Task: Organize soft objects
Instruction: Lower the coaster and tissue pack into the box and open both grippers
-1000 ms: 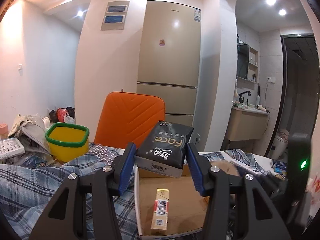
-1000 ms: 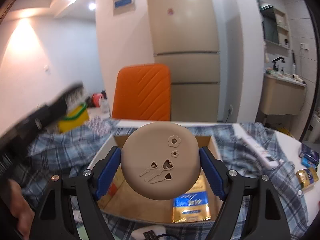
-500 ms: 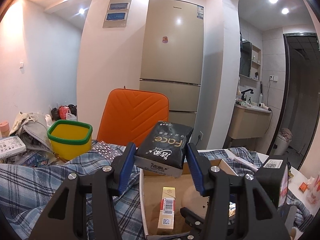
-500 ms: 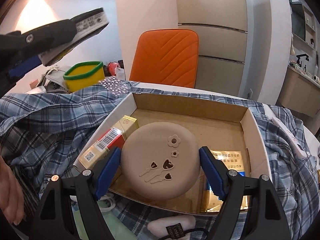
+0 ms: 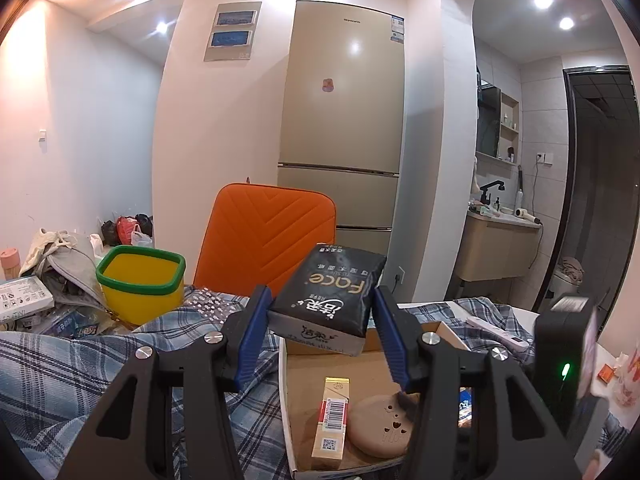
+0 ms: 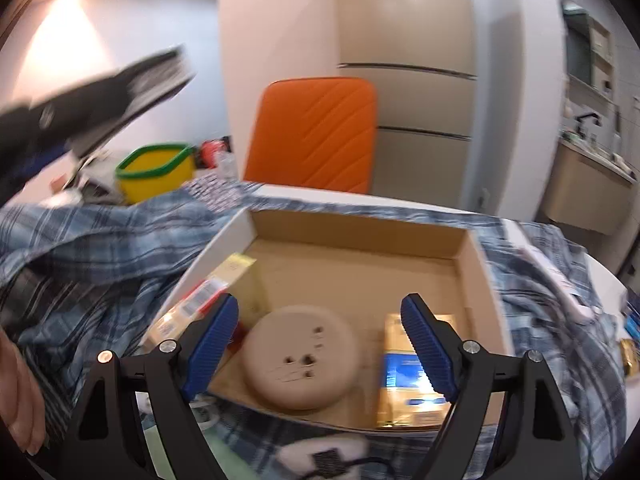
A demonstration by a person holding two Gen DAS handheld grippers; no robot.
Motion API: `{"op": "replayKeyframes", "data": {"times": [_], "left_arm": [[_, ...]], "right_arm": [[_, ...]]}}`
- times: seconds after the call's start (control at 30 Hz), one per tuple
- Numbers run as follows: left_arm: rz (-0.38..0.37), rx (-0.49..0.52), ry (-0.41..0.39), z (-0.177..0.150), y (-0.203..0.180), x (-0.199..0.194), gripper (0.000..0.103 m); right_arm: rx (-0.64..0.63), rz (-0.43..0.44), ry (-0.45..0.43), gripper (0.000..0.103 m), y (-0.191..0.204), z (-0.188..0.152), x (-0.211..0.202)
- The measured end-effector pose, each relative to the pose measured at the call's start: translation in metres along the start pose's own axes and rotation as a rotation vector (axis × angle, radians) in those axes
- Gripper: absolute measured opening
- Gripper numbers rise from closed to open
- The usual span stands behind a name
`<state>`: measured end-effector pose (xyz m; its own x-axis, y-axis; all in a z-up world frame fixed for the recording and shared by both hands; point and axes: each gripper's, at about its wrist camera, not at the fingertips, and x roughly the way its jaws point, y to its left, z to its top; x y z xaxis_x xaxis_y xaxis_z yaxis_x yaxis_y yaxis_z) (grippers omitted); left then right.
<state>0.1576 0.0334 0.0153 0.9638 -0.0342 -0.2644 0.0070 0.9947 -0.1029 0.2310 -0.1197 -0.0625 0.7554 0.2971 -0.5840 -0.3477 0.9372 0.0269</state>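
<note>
The left gripper pinches the black tissue pack, light and squashy, by its sides at mid-frame above the cardboard box, while the right gripper, just opening, stands wide around the released round pad.

Left gripper — a blur; gold pack behind a finger.

Looking like someone's lived-in flat: tall beige fridge standing behind an orange chair, bathroom sink showing through the archway, plaid cloth covering the worktop.
</note>
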Motion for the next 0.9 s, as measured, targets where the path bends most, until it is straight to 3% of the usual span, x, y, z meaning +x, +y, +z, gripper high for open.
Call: {"op": "replayKeyframes", "data": {"times": [0.07, 0.13, 0.2, 0.37, 0.5, 0.6, 0.63, 0.67, 0.73, 0.9], "left_arm": [[-0.007, -0.001, 0.012, -0.001, -0.001, 0.002, 0.051], [-0.02, 0.008, 0.042, -0.004, -0.003, 0.008, 0.051], [-0.029, 0.032, 0.112, -0.007, -0.01, 0.022, 0.051], [-0.014, 0.11, 0.235, -0.026, -0.028, 0.047, 0.051], [-0.021, 0.157, 0.272, -0.032, -0.038, 0.052, 0.051], [-0.028, 0.159, 0.258, -0.03, -0.039, 0.047, 0.051], [-0.027, 0.153, 0.255, -0.029, -0.038, 0.045, 0.058], [-0.032, 0.142, 0.25, -0.029, -0.036, 0.044, 0.074], [-0.028, 0.126, 0.23, -0.027, -0.033, 0.042, 0.094], [-0.018, 0.097, 0.199, -0.022, -0.028, 0.037, 0.096]], "right_arm": [[0.026, -0.097, 0.001, 0.085, -0.012, 0.003, -0.005], [0.043, -0.272, 0.007, 0.085, -0.027, 0.004, -0.011], [0.071, -0.328, -0.027, 0.085, -0.041, 0.005, -0.021], [0.125, -0.33, -0.048, 0.085, -0.064, 0.016, -0.047], [0.131, -0.299, -0.053, 0.085, -0.065, 0.013, -0.068], [0.121, -0.276, -0.047, 0.085, -0.056, 0.009, -0.071], [0.112, -0.283, -0.045, 0.085, -0.054, 0.009, -0.07], [0.107, -0.296, -0.048, 0.085, -0.053, 0.009, -0.071], [0.099, -0.343, -0.047, 0.085, -0.052, 0.007, -0.068], [0.147, -0.329, -0.033, 0.085, -0.061, 0.006, -0.066]]}}
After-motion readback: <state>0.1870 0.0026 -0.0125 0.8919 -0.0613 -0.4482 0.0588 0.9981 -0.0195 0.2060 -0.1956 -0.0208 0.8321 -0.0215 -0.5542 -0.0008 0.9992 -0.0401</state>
